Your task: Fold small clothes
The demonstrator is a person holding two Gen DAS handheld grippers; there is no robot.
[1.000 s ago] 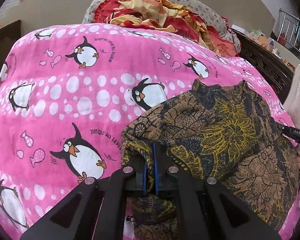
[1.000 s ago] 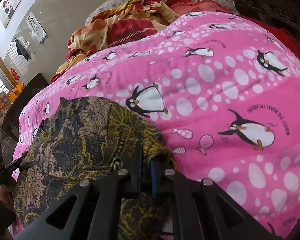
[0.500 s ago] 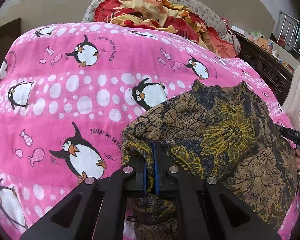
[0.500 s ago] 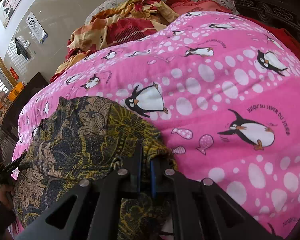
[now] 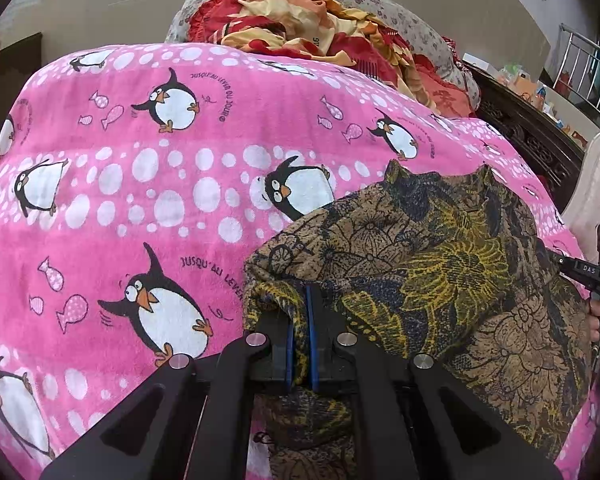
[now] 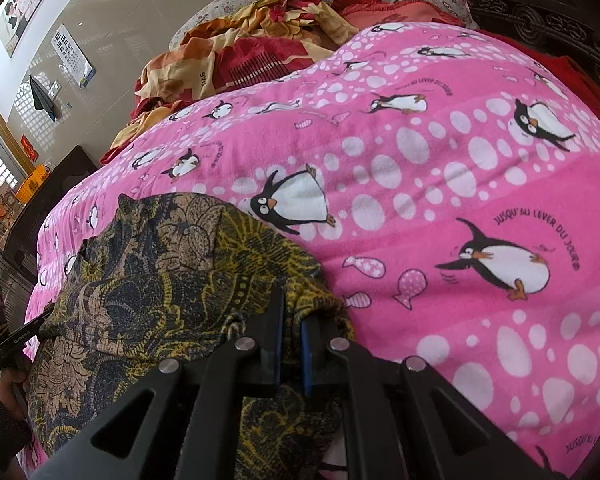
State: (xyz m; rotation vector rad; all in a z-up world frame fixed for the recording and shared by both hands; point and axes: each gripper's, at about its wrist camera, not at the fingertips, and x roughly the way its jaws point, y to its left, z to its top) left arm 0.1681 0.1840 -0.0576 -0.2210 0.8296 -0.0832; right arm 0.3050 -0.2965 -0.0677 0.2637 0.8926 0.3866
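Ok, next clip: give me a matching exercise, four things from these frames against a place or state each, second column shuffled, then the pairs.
Things:
1. left gripper
2. right gripper
3. penguin blanket
4. red and orange bedding

Place or state:
A. spread under the patterned garment
B. bunched at the far end of the bed
C. shut on the garment's right-hand near corner
D. shut on the garment's left-hand near corner

Pairs: 1-D, 2-C, 3-A, 4-B
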